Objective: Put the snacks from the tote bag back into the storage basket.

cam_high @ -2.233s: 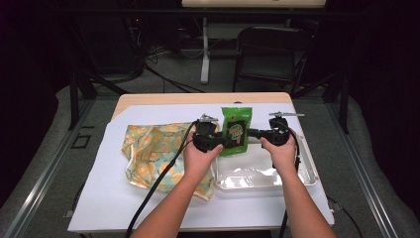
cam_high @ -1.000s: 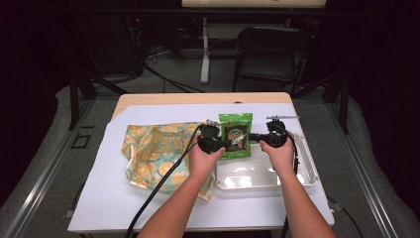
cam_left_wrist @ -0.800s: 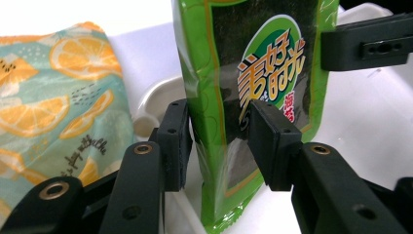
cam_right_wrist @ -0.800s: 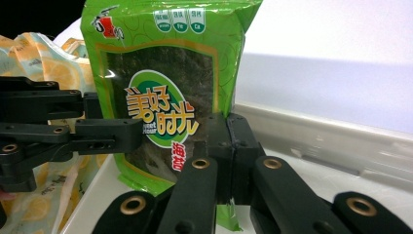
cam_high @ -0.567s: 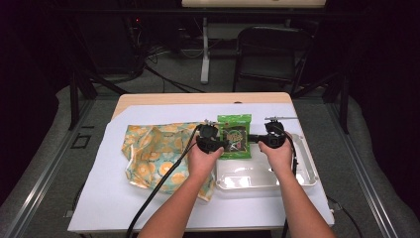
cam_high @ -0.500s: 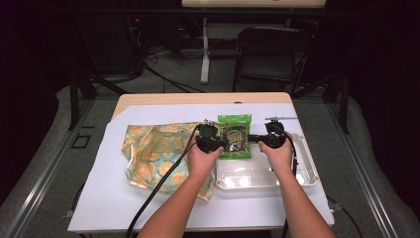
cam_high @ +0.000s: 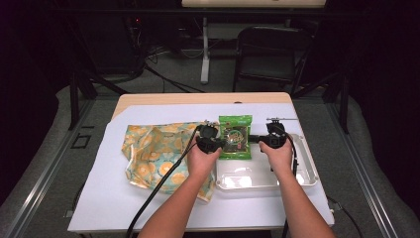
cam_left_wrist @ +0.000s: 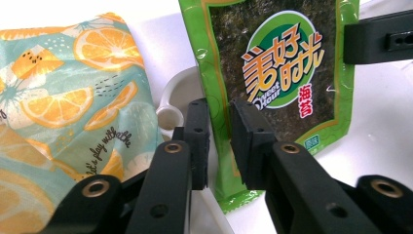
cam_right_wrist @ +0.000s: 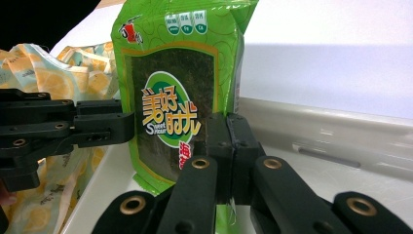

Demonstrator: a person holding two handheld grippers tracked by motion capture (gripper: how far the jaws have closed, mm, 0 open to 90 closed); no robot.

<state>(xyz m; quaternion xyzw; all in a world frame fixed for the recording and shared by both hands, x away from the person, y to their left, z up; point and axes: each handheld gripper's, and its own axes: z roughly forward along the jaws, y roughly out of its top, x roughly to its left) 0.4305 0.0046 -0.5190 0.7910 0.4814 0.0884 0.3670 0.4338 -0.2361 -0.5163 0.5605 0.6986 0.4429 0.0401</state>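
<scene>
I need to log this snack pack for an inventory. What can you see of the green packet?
The green packet is a glossy foil pouch with a dark seaweed panel and a round orange-lettered logo. It is held upright between the cloth bag and clear tray, the right tool clamped on one edge and the left tool, just closing, astride the other.

A dim room surrounds the lit surface [cam_high: 163, 99], its wooden top mostly under a white sheet [cam_high: 109, 198]; grey carpet floor [cam_high: 44, 163] below; a dark folding chair [cam_high: 270, 54] and black cables [cam_high: 163, 74] behind.

Snack pouch [cam_high: 236, 136] btwn cloth bag [cam_high: 158, 153] & tray [cam_high: 307, 171]
</scene>
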